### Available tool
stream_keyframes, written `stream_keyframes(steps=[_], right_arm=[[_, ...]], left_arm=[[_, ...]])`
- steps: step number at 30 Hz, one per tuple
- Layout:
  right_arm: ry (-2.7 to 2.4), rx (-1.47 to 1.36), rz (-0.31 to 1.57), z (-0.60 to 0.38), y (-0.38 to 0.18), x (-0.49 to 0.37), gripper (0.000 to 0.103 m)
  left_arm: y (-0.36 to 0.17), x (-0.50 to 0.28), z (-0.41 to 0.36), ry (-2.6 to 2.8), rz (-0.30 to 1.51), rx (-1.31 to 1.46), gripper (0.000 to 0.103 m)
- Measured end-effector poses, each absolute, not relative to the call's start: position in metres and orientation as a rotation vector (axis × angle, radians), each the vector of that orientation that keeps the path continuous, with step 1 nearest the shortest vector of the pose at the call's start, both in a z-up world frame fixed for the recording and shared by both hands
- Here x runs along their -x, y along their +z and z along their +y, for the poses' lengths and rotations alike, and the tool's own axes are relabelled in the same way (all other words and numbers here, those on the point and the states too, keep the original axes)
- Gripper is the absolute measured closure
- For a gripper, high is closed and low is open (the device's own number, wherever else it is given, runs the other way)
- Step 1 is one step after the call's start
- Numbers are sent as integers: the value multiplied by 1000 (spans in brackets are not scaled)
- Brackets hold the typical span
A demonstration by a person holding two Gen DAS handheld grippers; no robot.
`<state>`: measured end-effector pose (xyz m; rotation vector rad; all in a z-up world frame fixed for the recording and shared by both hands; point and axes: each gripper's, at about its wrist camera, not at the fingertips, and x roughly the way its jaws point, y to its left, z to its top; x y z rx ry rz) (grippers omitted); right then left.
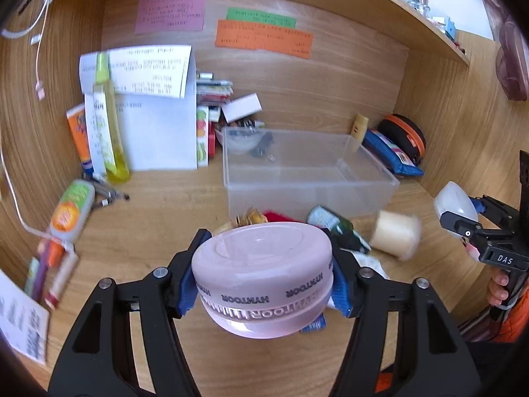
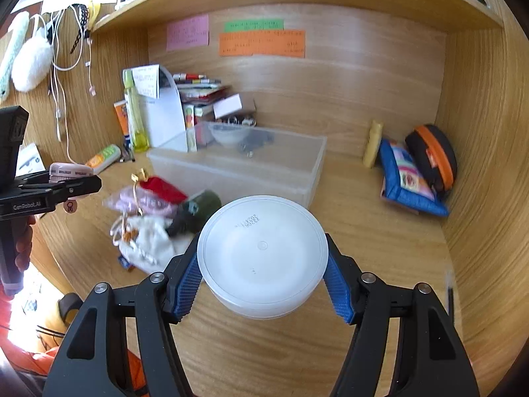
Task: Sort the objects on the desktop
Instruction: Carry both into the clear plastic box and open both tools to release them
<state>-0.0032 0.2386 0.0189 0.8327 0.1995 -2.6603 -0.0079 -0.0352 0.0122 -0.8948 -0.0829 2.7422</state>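
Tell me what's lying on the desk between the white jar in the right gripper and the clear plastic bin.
Only bare wooden desk separates the white jar from the clear bin, in the right wrist view; the pouches lie off to the left.

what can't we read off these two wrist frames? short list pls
- Left wrist view: the pink jar in the left gripper hides the pile behind it; only edges of the green bottle show.
- Left wrist view: the cream roll is motion-blurred, so its type is unclear.
- Right wrist view: the white tub in the right gripper covers the desk beneath it.
- Both views: writing on the wall notes is too small to read.
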Motion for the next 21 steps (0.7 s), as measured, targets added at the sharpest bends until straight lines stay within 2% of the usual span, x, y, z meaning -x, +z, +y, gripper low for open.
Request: stream_keyframes(steps=[21], right_arm=[[-2575,-897,178,213,39,116,41]], left_arm=[[44,116,-30,2704,-8,879,39]])
